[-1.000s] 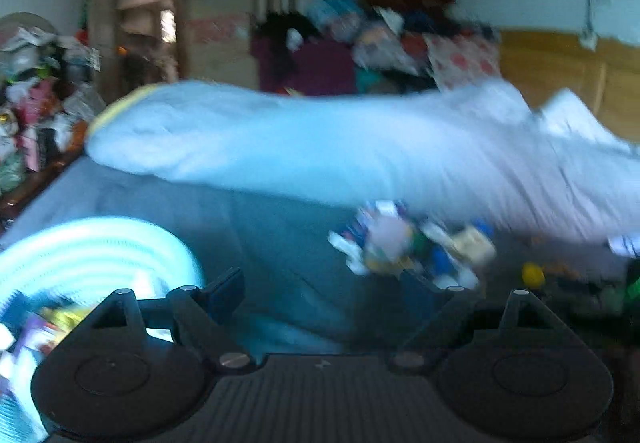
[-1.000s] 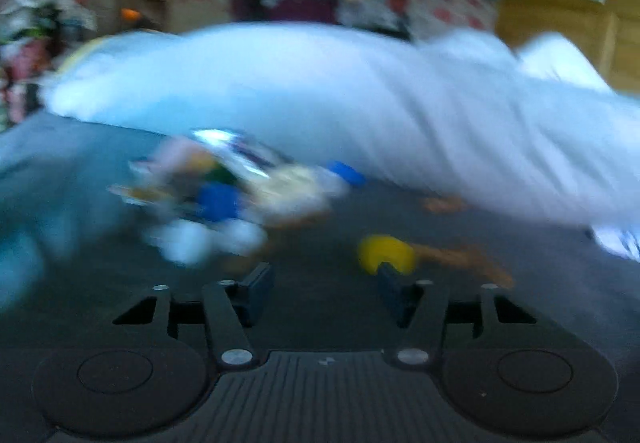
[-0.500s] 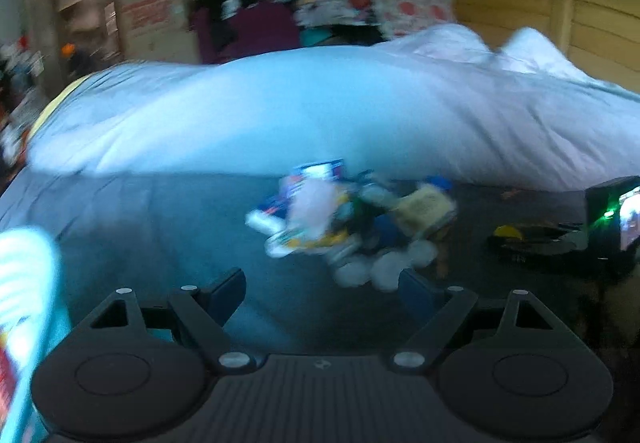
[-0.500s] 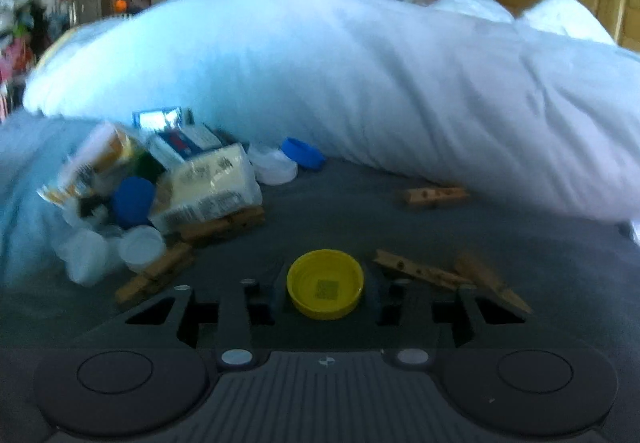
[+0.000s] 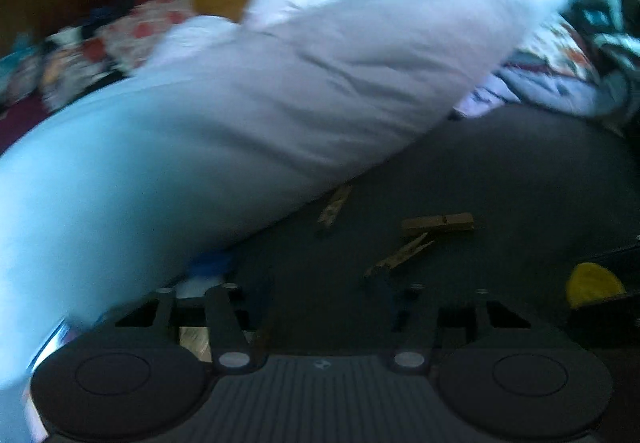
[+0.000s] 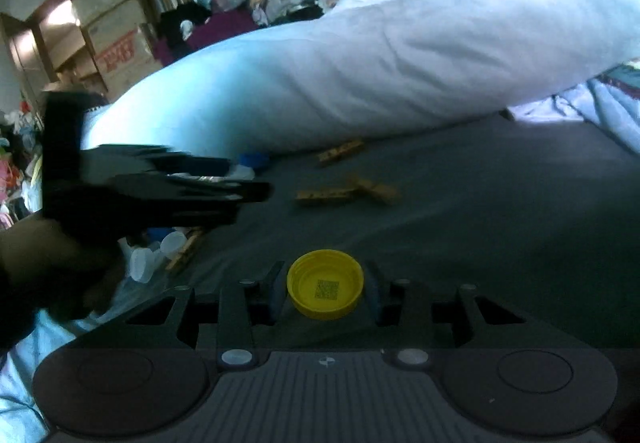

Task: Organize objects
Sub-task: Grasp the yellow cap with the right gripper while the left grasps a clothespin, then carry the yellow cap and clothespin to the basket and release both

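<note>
Three wooden clothespins [image 6: 344,195]; one yellow cap [image 6: 325,285]; two white caps [image 6: 158,255].

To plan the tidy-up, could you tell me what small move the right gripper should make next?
Probably lift straight up: the right gripper seems closed on the round yellow plastic bottle cap, which sits low over the dark grey bedsheet.
</note>
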{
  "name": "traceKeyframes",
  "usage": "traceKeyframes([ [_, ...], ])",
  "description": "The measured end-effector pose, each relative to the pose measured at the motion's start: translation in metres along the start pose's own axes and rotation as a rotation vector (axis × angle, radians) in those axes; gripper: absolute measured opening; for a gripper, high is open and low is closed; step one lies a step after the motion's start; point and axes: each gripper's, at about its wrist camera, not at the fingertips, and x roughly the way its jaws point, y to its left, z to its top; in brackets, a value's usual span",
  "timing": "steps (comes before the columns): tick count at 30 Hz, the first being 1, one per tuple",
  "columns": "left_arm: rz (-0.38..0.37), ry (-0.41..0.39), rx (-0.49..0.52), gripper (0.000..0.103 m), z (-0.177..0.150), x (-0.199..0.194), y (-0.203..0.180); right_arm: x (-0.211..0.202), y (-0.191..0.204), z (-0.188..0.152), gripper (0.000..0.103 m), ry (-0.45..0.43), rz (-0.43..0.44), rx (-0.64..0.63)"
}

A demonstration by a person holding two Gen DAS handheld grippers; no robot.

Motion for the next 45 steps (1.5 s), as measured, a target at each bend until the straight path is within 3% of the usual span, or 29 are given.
traceKeyframes([
  [5,-0.161,0.003,0.087,0.033,0.01,0.038,-0.003,0.006,-0.01,0.002,0.04,0.001,0.026,0.047],
  [7,-0.235,-0.006,0.064,0.033,0.016,0.041,0.001,0.008,-0.013,0.002,0.04,0.012,0.037,0.058],
  [12,-0.318,-0.006,0.102,0.031,0.021,0.041,-0.006,0.008,-0.018,0.003,0.04,0.01,0.048,0.09],
  [19,-0.307,0.055,0.228,0.031,0.009,0.048,-0.022,0.01,-0.017,0.0,0.041,0.023,0.055,0.098],
  [24,-0.296,0.061,0.165,0.03,0.008,0.055,-0.019,0.011,-0.016,-0.002,0.04,0.022,0.055,0.095],
  [25,-0.283,0.068,0.147,0.029,0.008,0.055,-0.019,0.011,-0.016,-0.002,0.04,0.022,0.054,0.095],
  [27,-0.231,0.088,0.081,0.013,0.009,0.051,-0.02,0.011,-0.016,-0.002,0.041,0.02,0.054,0.095],
  [33,-0.065,0.068,-0.066,0.013,0.008,0.004,-0.022,0.007,-0.009,-0.001,0.04,-0.003,0.057,0.066],
  [40,0.216,-0.046,-0.348,0.013,0.007,-0.127,-0.011,-0.009,0.011,0.002,0.04,-0.1,0.082,-0.046],
  [45,0.486,-0.08,-0.522,0.013,-0.033,-0.242,-0.004,-0.022,0.039,0.001,0.04,-0.128,0.117,-0.182],
])
